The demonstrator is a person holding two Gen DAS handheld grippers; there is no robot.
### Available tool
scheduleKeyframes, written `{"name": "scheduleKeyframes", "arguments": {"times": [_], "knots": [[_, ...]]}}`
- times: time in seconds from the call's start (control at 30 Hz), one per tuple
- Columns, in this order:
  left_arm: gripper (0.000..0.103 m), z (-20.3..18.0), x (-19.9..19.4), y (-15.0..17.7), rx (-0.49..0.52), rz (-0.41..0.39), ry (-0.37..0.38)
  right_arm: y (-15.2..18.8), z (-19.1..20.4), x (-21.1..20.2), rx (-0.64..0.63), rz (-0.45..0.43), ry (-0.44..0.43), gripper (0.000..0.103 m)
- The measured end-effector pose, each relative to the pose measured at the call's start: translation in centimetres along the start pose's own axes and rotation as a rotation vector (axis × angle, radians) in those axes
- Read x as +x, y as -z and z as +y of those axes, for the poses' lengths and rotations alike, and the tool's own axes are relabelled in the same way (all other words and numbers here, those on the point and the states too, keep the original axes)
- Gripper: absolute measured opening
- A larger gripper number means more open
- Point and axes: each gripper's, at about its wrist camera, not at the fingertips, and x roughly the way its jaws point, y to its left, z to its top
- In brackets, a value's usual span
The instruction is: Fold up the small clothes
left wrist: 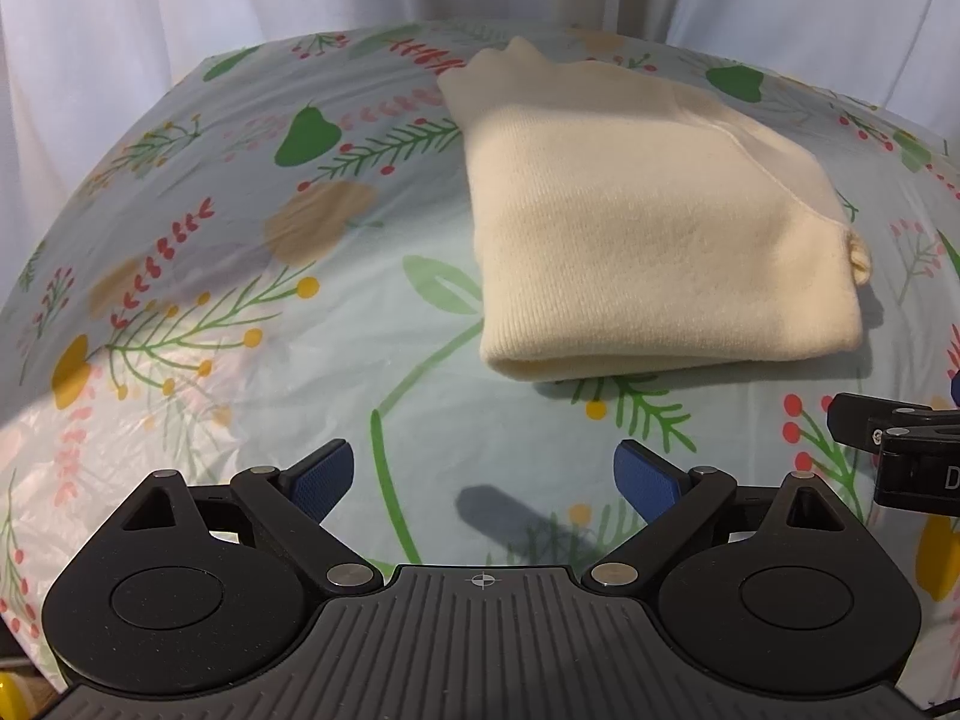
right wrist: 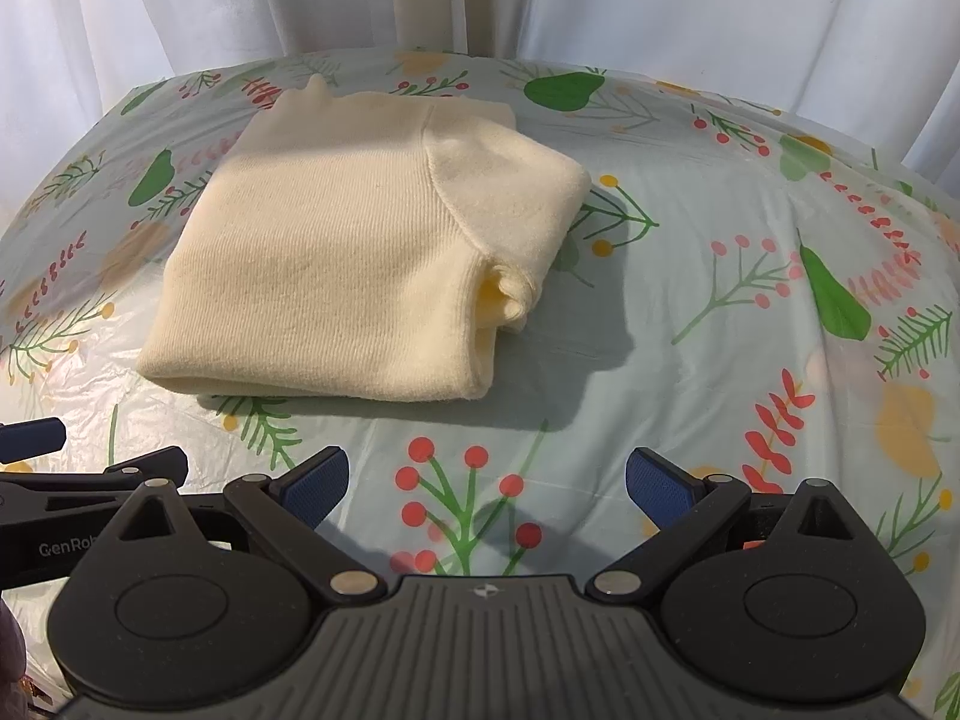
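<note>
A cream knitted sweater (left wrist: 636, 228) lies folded into a compact rectangle on the floral tablecloth (left wrist: 240, 252); it also shows in the right wrist view (right wrist: 354, 252), with a sleeve end tucked at its right side. My left gripper (left wrist: 483, 477) is open and empty, held above the cloth just in front of the sweater's near fold. My right gripper (right wrist: 486, 480) is open and empty, in front of and to the right of the sweater. Neither gripper touches the sweater.
The tablecloth (right wrist: 750, 312) covers a round-looking table, with white curtains (right wrist: 180, 6) behind its far edge. The right gripper's body (left wrist: 900, 450) shows at the right edge of the left wrist view; the left gripper's body (right wrist: 90, 480) shows at the left of the right wrist view.
</note>
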Motion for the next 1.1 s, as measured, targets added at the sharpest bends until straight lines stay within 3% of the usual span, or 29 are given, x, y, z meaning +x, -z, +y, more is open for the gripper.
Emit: {"name": "scheduleKeyframes", "arguments": {"times": [1.1], "knots": [[0.097,0.08,0.47,-0.35,-0.005,0.007,0.008,-0.26,-0.4,-0.05,0.025,-0.012,0.012,0.099]]}}
